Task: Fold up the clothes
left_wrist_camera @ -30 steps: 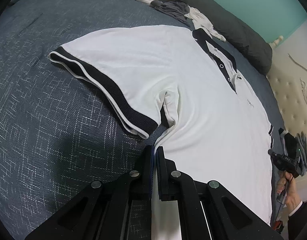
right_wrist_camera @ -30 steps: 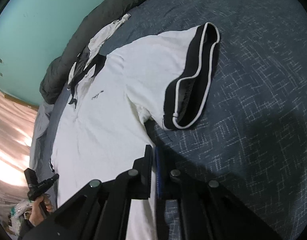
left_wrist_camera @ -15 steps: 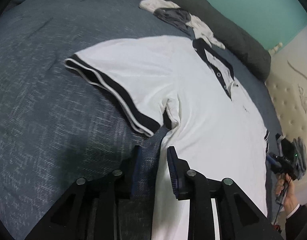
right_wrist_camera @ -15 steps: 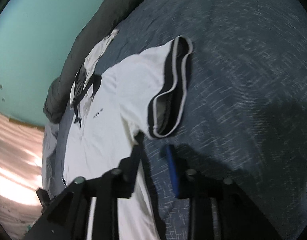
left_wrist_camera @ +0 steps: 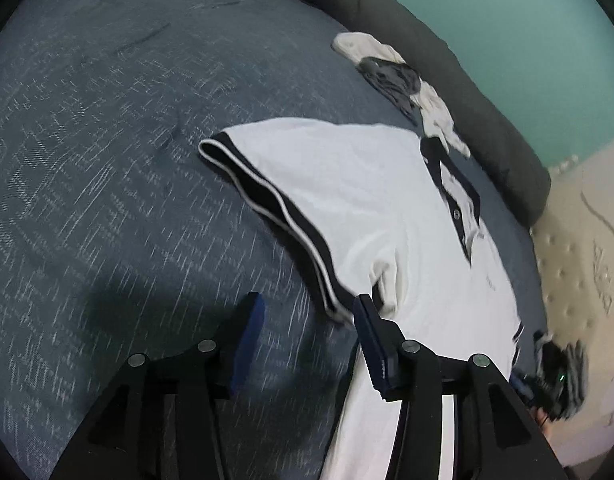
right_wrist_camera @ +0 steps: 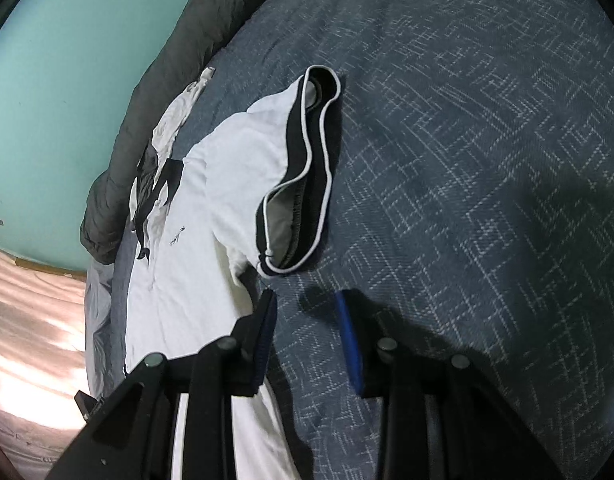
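A white polo shirt (left_wrist_camera: 371,208) with black collar and black-banded sleeves lies face up, spread flat on a blue-grey bedspread (left_wrist_camera: 107,160). In the left wrist view my left gripper (left_wrist_camera: 309,306) is open just below the near sleeve cuff (left_wrist_camera: 275,204), nothing between its blue pads. In the right wrist view the same polo shirt (right_wrist_camera: 187,248) stretches to the left. Its other sleeve (right_wrist_camera: 303,176) lies with its cuff gaping. My right gripper (right_wrist_camera: 305,300) is open just under that cuff, holding nothing.
A crumpled white and grey garment (left_wrist_camera: 403,80) lies beyond the collar, against a dark grey bolster (left_wrist_camera: 459,76) along the teal wall. A cream padded headboard (left_wrist_camera: 587,248) stands at the right. The other gripper (left_wrist_camera: 555,380) shows by the shirt's far side.
Both grippers were shut on the shirt's side edges near the armpits a second ago. Both have opened, let go and pulled back, each drifting outward toward its sleeve.
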A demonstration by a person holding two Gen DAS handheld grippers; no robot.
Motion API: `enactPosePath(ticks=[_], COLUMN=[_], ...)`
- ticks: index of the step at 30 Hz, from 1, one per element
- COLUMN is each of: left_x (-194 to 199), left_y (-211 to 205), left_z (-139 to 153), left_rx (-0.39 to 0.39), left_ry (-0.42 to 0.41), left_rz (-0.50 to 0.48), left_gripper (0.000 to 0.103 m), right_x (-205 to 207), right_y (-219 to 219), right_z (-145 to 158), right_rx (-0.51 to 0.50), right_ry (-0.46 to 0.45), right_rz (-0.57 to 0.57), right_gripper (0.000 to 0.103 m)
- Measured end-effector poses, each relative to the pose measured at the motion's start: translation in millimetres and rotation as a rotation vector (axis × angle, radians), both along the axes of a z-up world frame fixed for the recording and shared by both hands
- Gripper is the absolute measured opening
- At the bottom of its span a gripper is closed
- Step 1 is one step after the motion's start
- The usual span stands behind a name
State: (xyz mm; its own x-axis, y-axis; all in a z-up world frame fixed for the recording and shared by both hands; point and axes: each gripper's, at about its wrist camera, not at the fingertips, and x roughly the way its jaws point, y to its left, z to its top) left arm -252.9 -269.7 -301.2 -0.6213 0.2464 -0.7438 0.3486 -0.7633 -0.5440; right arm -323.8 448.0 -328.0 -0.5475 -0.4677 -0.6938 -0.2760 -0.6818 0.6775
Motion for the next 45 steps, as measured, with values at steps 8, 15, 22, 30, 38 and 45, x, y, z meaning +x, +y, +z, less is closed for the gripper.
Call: enactPosePath(ticks=[8, 15, 22, 30, 38, 45], left_x=[-22.9, -35.8, -42.9, -31.1, -3.9, 11.1], left_y=[-4.9, -10.8, -25.8, -19.3, -8.6, 10.1], left_z=[-9.0, 1.7, 2.6, -9.8, -2.2, -2.8], left_rx=[0.02, -0.06, -0.125, -0.092, -0.112, -0.118], left_ry=[0.0, 0.019, -0.014, -0.015, 0.028, 0.04], left_rz=[0.017, 0.016, 0.042, 0.053, 0.068, 0.057], left_gripper=[0.036, 0.004, 0.004, 0.011, 0.035, 0.043], right_x=[-0.1, -0.5, -1.1, 1.0, -21.4, -62.4], right_y=[-0.9, 0.3, 1.4, 12.4, 23.6, 25.6], right_z=[-2.2, -2.9, -2.2, 8.5, 21.9, 22.4], right_rx=[0.0, -0.003, 0.0, 0.001, 0.039, 0.115], right_ry=[0.001, 0.002, -0.001, 0.036, 0.075, 0.069], right_rz=[0.011, 0.023, 0.028, -0.02, -0.077, -0.089], right_gripper=[0.031, 0.031, 0.031, 0.031, 0.06, 0.06])
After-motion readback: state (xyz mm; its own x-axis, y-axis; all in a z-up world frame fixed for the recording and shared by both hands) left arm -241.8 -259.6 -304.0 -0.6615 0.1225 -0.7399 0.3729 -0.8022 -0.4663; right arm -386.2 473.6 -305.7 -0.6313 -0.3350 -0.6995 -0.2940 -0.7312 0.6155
